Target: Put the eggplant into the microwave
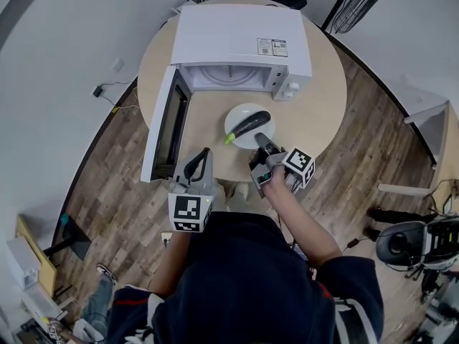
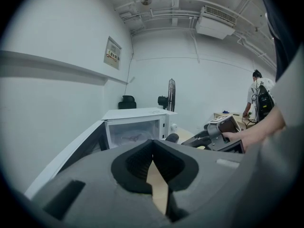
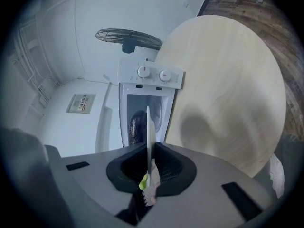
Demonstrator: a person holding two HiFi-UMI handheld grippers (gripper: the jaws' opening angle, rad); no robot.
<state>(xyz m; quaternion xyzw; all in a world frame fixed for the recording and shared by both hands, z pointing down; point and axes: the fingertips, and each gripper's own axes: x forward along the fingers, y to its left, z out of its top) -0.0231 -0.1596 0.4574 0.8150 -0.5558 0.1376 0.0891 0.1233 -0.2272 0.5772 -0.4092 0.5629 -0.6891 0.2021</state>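
1. Head view: the eggplant (image 1: 249, 124) lies on a white plate (image 1: 244, 112) on the round table (image 1: 323, 84), just in front of the open microwave (image 1: 240, 38), whose door (image 1: 163, 124) swings out to the left.
2. Its long axis runs diagonally, with the green stem at the near left and the dark end at the far right. The cavity lies straight beyond it, away from the person.
3. The right gripper (image 1: 262, 142) is the nearer one. Its own view shows its jaws pinching the plate's near rim, so the plate looks set to be the carrier.
4. The left gripper (image 1: 204, 154) hangs beside the door, apart from the plate. Its jaw tips are pressed together with nothing between them.
5. The right gripper view shows the plate edge-on, which hides most of the eggplant. The microwave's top cuts off the cavity floor in the head view. I cannot tell whether the plate rests on the table or is lifted.
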